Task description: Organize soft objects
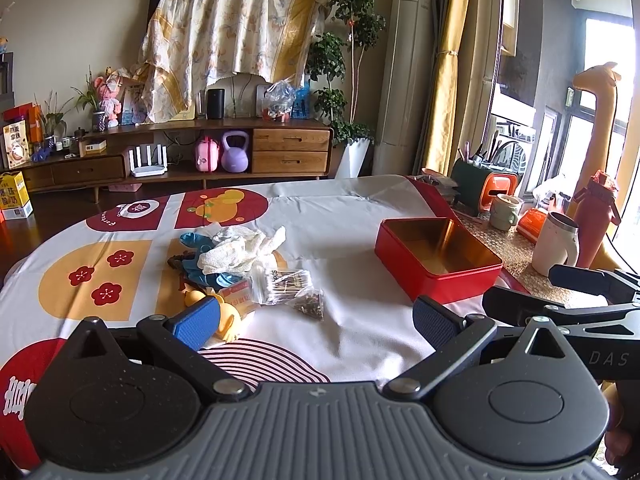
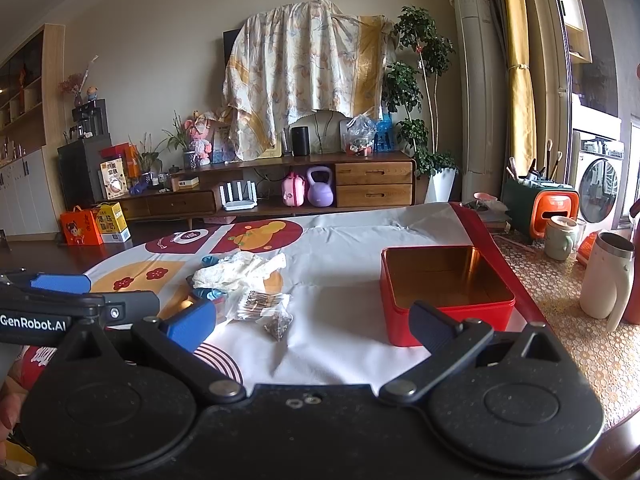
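Both the left hand-held gripper [image 1: 316, 320] and right hand-held gripper [image 2: 314, 322] gape wide, empty; the open red rectangular metal tin [image 1: 436, 266] at centre right runs its long axis diagonally toward the lower right.

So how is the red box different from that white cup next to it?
The red box is low, square-cornered and wide open on top, showing a shiny gold inside with nothing in it; the white cup is tall, round and has a handle. The red box sits on the printed tablecloth, while the white cup stands off it, on the patterned mat to the right. Both stand upright.
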`<state>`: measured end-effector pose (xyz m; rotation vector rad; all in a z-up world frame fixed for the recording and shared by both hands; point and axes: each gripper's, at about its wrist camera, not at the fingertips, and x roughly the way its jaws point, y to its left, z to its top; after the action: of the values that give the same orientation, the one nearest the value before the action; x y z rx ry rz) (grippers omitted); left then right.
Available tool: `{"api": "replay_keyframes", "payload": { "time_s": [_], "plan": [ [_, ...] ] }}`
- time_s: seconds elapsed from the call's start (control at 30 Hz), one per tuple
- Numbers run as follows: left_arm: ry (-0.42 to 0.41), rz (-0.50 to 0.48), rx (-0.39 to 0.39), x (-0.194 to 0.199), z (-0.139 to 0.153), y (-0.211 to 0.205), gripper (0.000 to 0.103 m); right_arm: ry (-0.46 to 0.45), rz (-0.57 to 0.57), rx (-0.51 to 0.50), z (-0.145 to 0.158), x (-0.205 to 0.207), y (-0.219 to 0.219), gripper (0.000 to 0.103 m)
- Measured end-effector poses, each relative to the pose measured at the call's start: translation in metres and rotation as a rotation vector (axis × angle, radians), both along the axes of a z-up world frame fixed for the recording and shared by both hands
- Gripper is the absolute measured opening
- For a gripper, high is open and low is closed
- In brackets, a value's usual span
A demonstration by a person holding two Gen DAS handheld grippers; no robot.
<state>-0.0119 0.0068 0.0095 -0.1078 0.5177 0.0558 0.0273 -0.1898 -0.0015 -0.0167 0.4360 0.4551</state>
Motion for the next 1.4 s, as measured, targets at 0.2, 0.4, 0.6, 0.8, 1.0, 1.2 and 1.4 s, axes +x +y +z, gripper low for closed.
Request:
{"api": "replay_keyframes", "payload": {
  "time_s": [0.2, 0.4, 0.6, 0.8, 1.0, 1.2, 1.4],
  "plan": [
    [0.001, 0.0, 0.0, 0.0, 0.001, 0.0, 0.103, 0.0, 0.0, 0.001, -0.001, 0.0, 0.0, 0.103],
    [0.007, 0.0, -0.006, 0.0, 0.003, 0.001, 0.103, 0.003, 0.009, -0.006, 0.002, -0.002, 0.006, 0.103],
    [0.012, 0.01, -0.012, 0.002, 0.006, 0.011, 0.103, 0.014, 0.018, -0.007, 0.004, 0.006, 0.01, 0.103],
    [0.047, 0.05, -0.032, 0.017, -0.008, 0.027, 0.103, 0.047, 0.042, -0.019, -0.008, 0.022, 0.016, 0.103],
    [0.07, 0.09, -0.067, 0.036, -0.025, 0.046, 0.103, 0.083, 0.074, -0.049, -0.023, 0.041, 0.032, 0.103],
    [0.102, 0.138, -0.05, 0.065, -0.041, 0.064, 0.103, 0.12, 0.137, -0.078, -0.039, 0.065, 0.049, 0.103],
    [0.157, 0.167, -0.039, 0.096, -0.065, 0.079, 0.103, 0.172, 0.198, -0.096, -0.06, 0.102, 0.067, 0.101]
  ]
}}
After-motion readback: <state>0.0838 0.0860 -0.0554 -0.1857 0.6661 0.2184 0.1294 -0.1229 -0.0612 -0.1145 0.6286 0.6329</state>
